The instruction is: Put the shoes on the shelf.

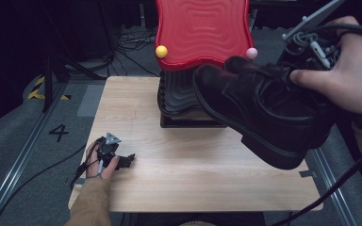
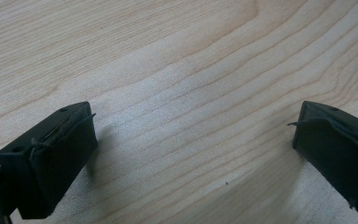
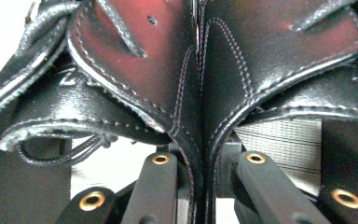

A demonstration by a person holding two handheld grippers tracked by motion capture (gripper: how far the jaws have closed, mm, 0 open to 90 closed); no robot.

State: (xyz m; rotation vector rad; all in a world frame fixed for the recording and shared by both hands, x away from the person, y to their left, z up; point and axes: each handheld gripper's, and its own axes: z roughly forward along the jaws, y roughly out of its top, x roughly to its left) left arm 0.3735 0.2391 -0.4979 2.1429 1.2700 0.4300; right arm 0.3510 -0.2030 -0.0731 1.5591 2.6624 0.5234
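Observation:
A pair of black leather lace-up shoes [image 1: 259, 108] hangs in the air over the right side of the wooden table [image 1: 193, 165], toes pointing left. My right gripper [image 1: 298, 60], held in a hand at the upper right, is shut on them. In the right gripper view its fingers [image 3: 161, 177] pinch the two touching inner walls of the shoes [image 3: 200, 93] at their openings. My left gripper [image 1: 127, 161] lies on the table near the front left corner. It stands open in the left gripper view [image 2: 193, 154], with bare wood [image 2: 168, 70] between the jaws.
A red wavy-surfaced panel [image 1: 202, 28] with a yellow ball [image 1: 161, 51] and a pink ball [image 1: 251, 53] stands at the table's far edge. Below it sits a black ribbed object [image 1: 179, 96] on a dark base. Cables lie on the floor behind and to the left.

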